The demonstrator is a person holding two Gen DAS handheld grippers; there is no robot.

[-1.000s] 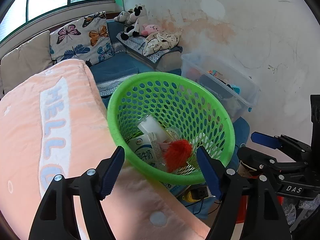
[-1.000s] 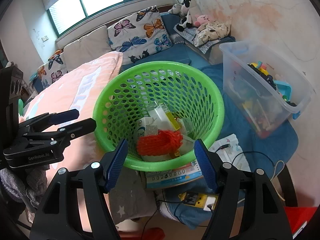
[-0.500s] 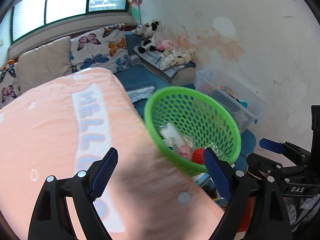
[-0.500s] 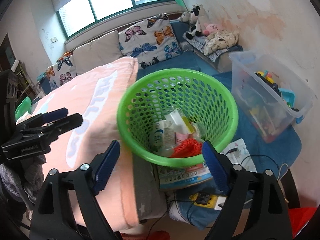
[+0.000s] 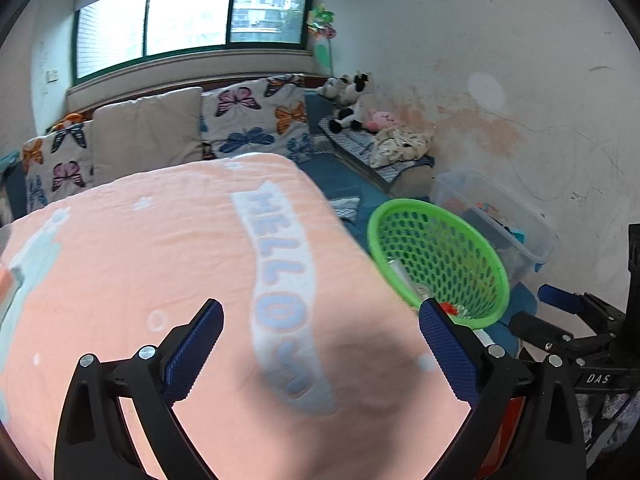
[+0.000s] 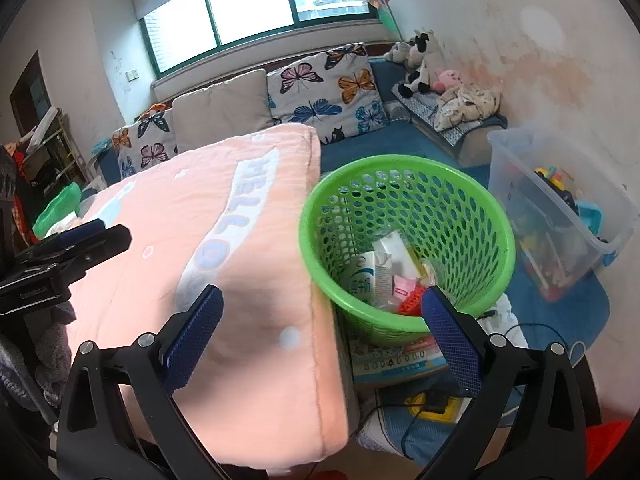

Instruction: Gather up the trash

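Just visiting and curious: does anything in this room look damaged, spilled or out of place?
The white wall has reddish-brown stains and a round pale patch, like old damp. The green basket stands on a printed booklet, not the floor. Nothing looks spilled.

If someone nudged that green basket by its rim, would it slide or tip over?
The green basket looks like thin perforated plastic, so it is probably light and would slide easily. It narrows toward its base and holds only a few cartons low down, so a rim push might tip it. The rim would likely flex.
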